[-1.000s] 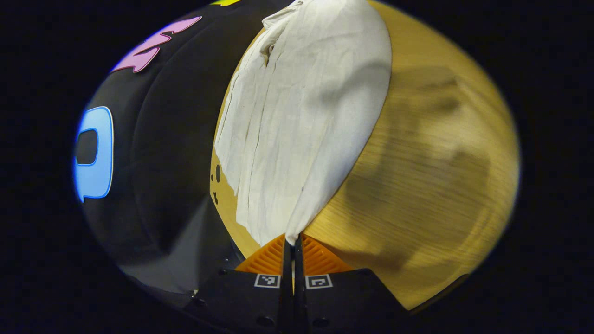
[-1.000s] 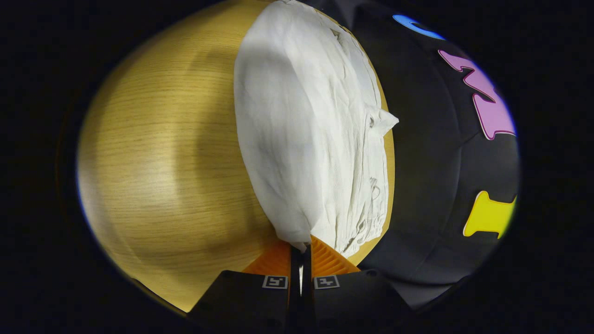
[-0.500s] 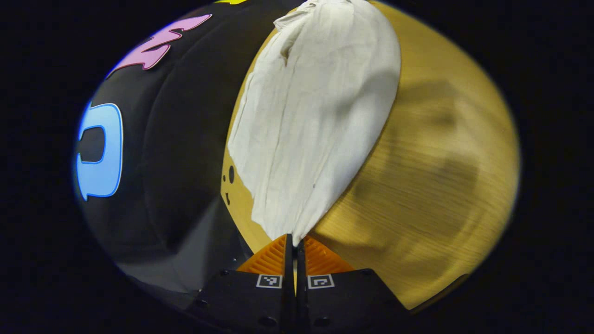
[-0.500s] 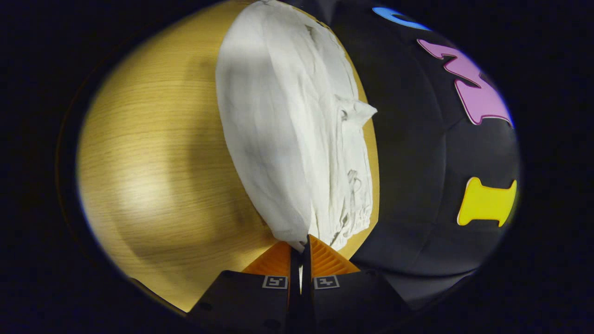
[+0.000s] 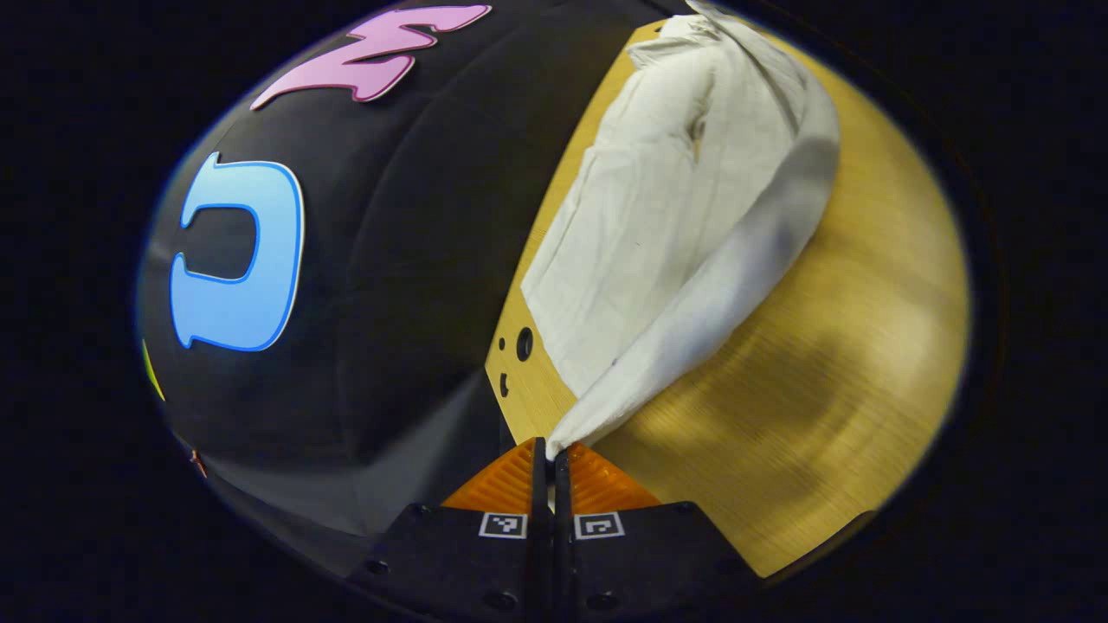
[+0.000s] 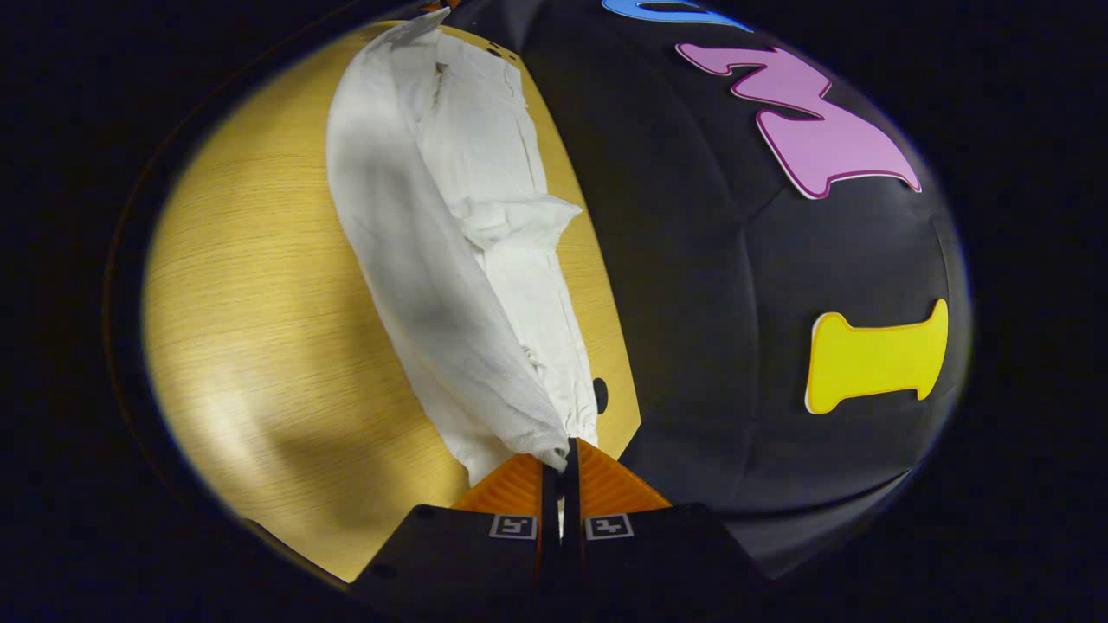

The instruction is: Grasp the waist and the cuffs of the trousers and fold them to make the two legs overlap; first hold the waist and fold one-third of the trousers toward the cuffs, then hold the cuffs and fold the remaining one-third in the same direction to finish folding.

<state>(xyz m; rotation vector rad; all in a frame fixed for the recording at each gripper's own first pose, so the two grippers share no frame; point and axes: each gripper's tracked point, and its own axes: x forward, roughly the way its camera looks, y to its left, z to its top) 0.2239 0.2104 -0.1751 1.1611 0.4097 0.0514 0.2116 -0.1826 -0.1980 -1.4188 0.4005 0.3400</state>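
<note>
- Step in hand, as judged: the lengthwise fold that lays one leg over the other; the left gripper (image 5: 550,450) and the right gripper (image 6: 564,452) each pinch one end of the raised long edge of the trousers (image 5: 684,234), both pairs of jaws clenched on the cloth with almost no gap between them.
- To do it well: carry both ends across together and at one height, so that the lifted edge stays straight and lands parallel on the edge already lying flat; keep a light tension between the two grippers, enough to prevent sagging in the middle but not enough to drag the lower layer along the table (image 5: 831,363).
- Lower the edge before letting go; opening the jaws while the cloth is held high would probably let it fall crooked and leave the legs misaligned.
- Which end is waist and which is cuffs cannot be told with confidence from these views.
- Position: the trousers lie on the wooden table close to its far edge, next to the booth wall (image 5: 415,260); a small round hole (image 5: 525,343) in the tabletop sits just beside the cloth.
- Appearance: white or off-white, thin and creased; in the right gripper view the trousers (image 6: 450,260) show a lifted upper layer in shade, forming a long soft ridge, and beside it a flat lower layer with a bunched, crumpled patch about midway along; likely to drape limply and hold wrinkles.
</note>
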